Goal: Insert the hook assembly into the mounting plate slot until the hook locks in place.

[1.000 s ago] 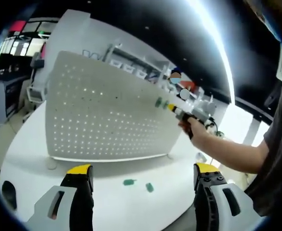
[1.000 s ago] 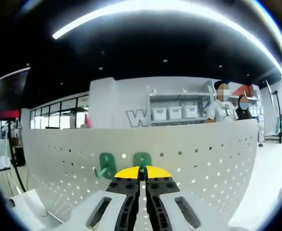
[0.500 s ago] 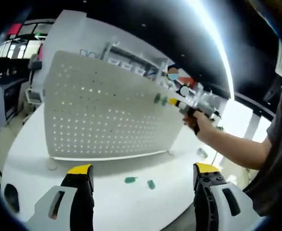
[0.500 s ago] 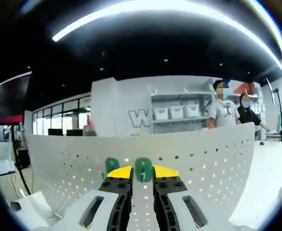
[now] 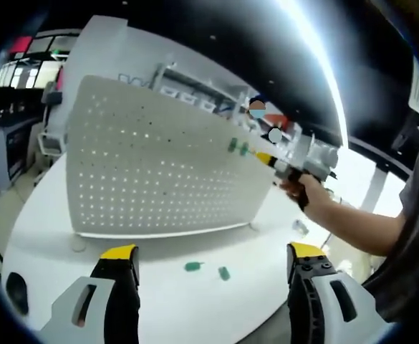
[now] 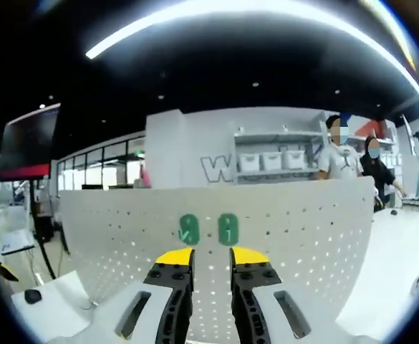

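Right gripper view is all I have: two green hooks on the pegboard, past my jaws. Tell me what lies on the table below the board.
Observer: Two loose green hooks lie on the white table in front of the pegboard, close together but apart.
Operator: Report the left gripper.
Observer: The left gripper hangs over the table's near side, jaws wide open, nothing between them.
Operator: Describe my gripper from outside.
Observer: A person's hand holds the right gripper, with its yellow tips just short of the mounted hooks.
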`<state>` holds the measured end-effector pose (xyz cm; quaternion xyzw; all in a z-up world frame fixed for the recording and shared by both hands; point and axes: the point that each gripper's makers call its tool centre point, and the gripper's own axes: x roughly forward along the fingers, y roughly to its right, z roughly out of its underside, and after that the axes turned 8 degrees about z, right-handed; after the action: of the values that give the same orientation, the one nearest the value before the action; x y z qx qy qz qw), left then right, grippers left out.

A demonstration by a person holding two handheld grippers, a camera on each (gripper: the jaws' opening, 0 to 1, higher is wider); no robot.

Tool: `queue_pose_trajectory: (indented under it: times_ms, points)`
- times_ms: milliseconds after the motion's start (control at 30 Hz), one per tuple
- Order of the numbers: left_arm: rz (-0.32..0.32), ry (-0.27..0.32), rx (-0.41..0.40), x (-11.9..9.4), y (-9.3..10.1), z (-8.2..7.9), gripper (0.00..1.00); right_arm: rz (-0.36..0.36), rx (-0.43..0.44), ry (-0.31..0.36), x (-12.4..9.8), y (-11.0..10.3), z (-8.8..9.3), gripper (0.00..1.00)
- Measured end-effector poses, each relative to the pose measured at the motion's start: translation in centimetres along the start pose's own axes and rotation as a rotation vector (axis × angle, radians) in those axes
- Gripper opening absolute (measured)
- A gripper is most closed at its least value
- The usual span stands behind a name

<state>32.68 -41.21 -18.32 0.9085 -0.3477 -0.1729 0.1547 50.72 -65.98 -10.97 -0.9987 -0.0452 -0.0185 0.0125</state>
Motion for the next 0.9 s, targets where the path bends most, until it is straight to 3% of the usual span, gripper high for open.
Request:
queue_pose_trajectory:
  times_ms: [500,900]
  points:
    - [-0.014,0.005,-0.010,-0.7,0.1,0.4,0.86,-0.133,-0.028,-0.188,-5.2,-3.8,7.9,0.18]
    - [-0.011,0.001,-0.009,-0.9,0.2,0.7,0.86,-0.251,-0.045,-0.306,-9.9,-7.6,12.6,0.17]
